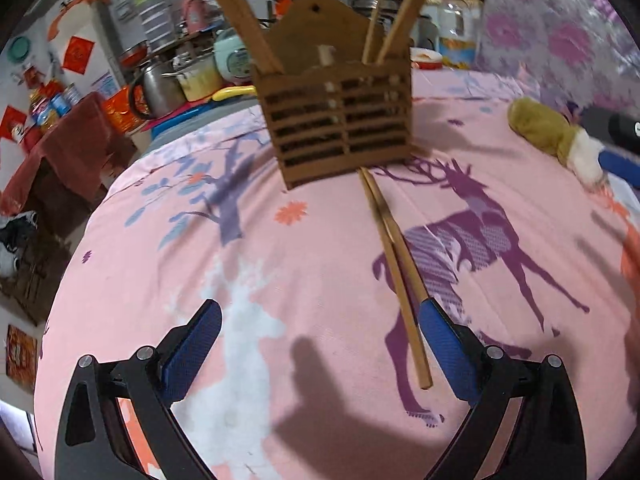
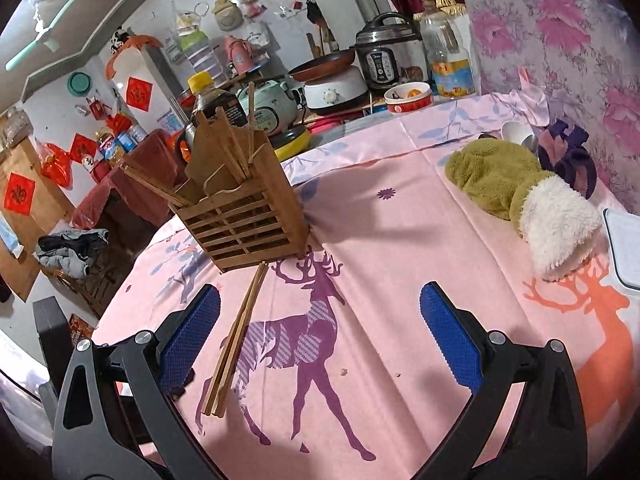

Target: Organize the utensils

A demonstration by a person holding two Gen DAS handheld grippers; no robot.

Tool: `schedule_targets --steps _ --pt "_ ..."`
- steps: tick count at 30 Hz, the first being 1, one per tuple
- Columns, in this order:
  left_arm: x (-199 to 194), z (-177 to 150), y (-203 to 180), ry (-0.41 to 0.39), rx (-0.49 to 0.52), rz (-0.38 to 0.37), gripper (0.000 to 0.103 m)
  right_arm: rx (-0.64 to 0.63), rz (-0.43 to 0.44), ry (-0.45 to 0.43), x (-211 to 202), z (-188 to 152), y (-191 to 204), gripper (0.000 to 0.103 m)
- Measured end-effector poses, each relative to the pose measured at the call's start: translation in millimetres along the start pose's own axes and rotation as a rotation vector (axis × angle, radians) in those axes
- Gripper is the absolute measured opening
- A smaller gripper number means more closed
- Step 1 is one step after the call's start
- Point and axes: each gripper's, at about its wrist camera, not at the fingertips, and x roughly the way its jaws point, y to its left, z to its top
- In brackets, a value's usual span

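Landmark: a slatted wooden utensil holder stands upright on the bench, which wears a pink cloth printed with deer.
Holder contents: several wooden chopsticks lean out of its compartments at different angles; which compartment each one sits in cannot be told.
Loose pair: two wooden chopsticks lie side by side on the cloth, their far ends touching or just at the holder's front base, their near ends pointing away from it across the purple deer print.
Left tongs: the left tongs gape wide and hold nothing; the blue pad on the right side sits just beside the near end of the loose pair, and contact cannot be told.
Right tongs: the right tongs are also spread wide and empty; the blue pad on the left side is just beside the loose pair, apart from it.
Beside the holder: a green and white plush thing lies on the cloth well to the holder's right.
Behind the holder: a dark bottle with a yellow cap stands close at its back; further behind it are a pressure cooker and a red-rimmed bowl.
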Motion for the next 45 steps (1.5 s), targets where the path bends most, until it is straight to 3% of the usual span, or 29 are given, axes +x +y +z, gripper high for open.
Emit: schedule_targets --steps 13,23,28,30,32,39,41,42,45 --pt "28.8 -3.5 -0.7 0.104 -0.003 -0.049 0.097 -0.011 -0.015 0.014 1.6 -1.7 2.5 0.097" --pt "35.7 -1.5 13.9 0.136 -0.076 -0.098 0.097 -0.014 -0.021 0.024 3.6 -3.6 2.8 0.097" --pt "28.9 -0.4 8.4 0.112 -0.065 -0.147 0.097 -0.016 -0.024 0.020 3.3 -3.6 3.3 0.097" --pt "27.9 0.2 3.3 0.100 -0.047 -0.137 0.090 -0.022 -0.026 0.019 3.0 -3.7 4.6 0.097" --pt "31.2 0.2 -0.9 0.109 -0.036 -0.134 0.074 -0.026 -0.025 0.019 2.8 -3.6 5.5 0.097" --pt "34.1 1.3 -3.1 0.111 -0.040 -0.163 0.037 -0.040 -0.029 0.019 3.2 -4.3 7.5 0.097" --pt "33.2 1.4 -6.3 0.103 -0.026 -0.155 0.012 -0.049 -0.033 0.020 4.1 -4.7 8.3 0.097" --pt "32.9 1.0 -7.4 0.103 -0.021 -0.154 0.006 -0.053 -0.035 0.020 4.2 -5.3 9.1 0.097" --pt "31.1 -1.2 -8.8 0.099 -0.016 -0.131 0.006 -0.078 -0.046 0.018 4.3 -6.4 12.7 0.097"
